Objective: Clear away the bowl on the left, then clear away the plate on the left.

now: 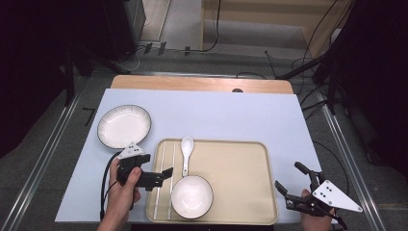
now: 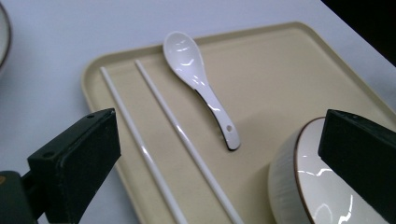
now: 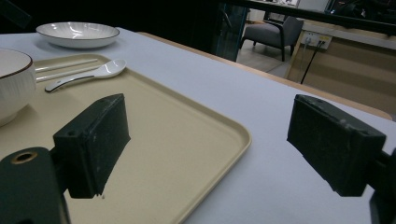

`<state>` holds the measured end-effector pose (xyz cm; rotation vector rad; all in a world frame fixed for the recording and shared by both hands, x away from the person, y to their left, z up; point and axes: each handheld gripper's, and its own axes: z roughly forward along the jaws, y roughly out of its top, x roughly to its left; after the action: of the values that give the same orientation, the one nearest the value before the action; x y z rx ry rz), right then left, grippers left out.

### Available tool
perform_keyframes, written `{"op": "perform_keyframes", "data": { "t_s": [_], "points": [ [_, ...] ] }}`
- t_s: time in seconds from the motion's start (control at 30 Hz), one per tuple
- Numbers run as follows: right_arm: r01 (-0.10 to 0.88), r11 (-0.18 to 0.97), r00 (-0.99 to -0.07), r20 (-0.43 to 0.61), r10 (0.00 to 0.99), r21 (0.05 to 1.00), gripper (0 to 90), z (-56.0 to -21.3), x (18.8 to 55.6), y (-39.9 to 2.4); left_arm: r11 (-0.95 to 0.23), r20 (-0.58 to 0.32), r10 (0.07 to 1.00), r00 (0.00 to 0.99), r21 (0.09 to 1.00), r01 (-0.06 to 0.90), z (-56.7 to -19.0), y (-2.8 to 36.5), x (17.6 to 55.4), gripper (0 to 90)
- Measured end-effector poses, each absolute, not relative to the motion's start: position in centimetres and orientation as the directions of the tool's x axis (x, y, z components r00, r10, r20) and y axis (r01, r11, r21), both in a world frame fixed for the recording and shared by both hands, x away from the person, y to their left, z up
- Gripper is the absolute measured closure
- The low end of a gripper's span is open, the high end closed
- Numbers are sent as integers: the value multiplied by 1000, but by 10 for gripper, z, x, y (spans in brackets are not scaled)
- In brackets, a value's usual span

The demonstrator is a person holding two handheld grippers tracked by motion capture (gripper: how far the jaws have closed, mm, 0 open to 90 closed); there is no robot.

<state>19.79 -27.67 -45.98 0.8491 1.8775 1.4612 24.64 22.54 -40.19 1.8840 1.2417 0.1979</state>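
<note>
Left tongs [image 1: 166,172], wide, hover at the chopsticks [image 2: 154,140] on the tray [image 1: 240,159]; grasping likely follows. Right tongs [image 1: 288,180] wide, idle lower right.

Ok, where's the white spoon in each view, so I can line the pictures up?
High view: spoon on the tray, left part, just beyond the bowl.
Left gripper view: spoon upper centre, right of the chopsticks.
Right gripper view: spoon upper left, by the bowl.
Shared landmark: the tray's bowl.
</note>
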Motion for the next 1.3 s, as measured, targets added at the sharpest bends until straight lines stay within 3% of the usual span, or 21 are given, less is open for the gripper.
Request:
{"op": "perform_keyframes", "data": {
  "t_s": [0.63,0.93,1.3],
  "points": [
    [117,185,-609,-76,790,976,132,-460,197,-277,-61,-258,902,347,718,694,-390,287,290,0],
    [117,181,-607,-74,791,976,132,-460,198,-278,8,-289,916,279,708,706,-389,318,308,0],
    [117,181,-603,-75,794,977,132,-460,197,-280,15,-271,930,250,706,708,-396,342,327,0]
  ]
}}
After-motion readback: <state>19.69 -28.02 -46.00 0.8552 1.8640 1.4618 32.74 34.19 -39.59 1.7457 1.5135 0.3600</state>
